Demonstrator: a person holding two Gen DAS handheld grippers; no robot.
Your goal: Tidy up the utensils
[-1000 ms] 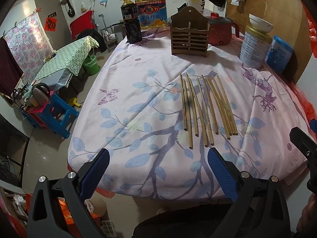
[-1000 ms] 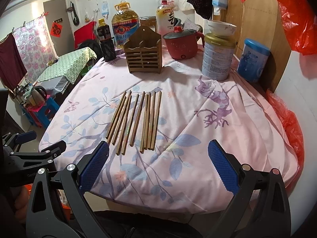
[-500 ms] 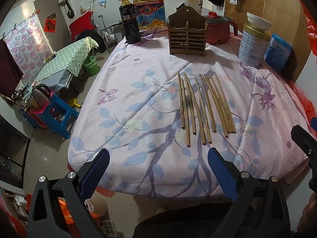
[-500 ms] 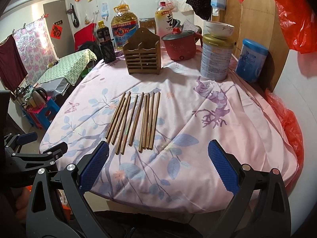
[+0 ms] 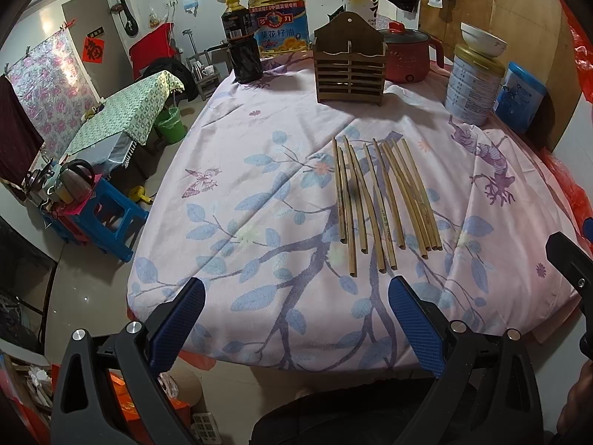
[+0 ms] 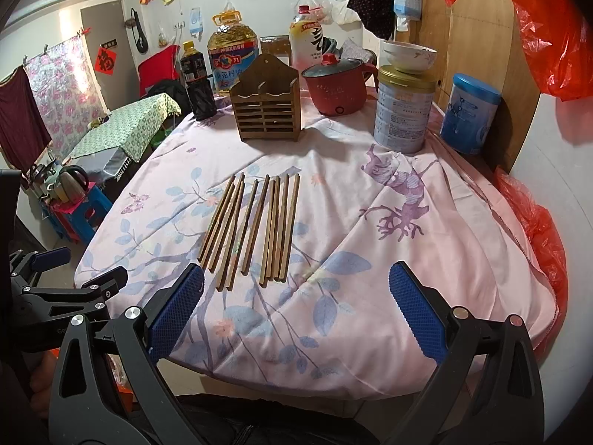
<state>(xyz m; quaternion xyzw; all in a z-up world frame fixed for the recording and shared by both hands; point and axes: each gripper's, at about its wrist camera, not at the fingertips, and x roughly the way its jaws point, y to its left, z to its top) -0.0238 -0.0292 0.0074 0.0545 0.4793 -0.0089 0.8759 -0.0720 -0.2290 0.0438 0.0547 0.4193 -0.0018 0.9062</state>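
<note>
Both tools have edged closer to the bench over the last second; left tool point(image 5: 296, 319) and right tool point(image 6: 296, 304) gape wide, empty, low in frame; chopsticks point(image 6: 255, 228) lie untouched mid-frame in a row; holder point(image 6: 268, 107) stands above them, seemingly empty; likely approaching a first pick.

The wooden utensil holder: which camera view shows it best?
The right wrist view: the wooden utensil holder appears nearer, and both top compartments and the front slats are clear. In the left wrist view the holder is whole too, but farther away and darker.
</note>
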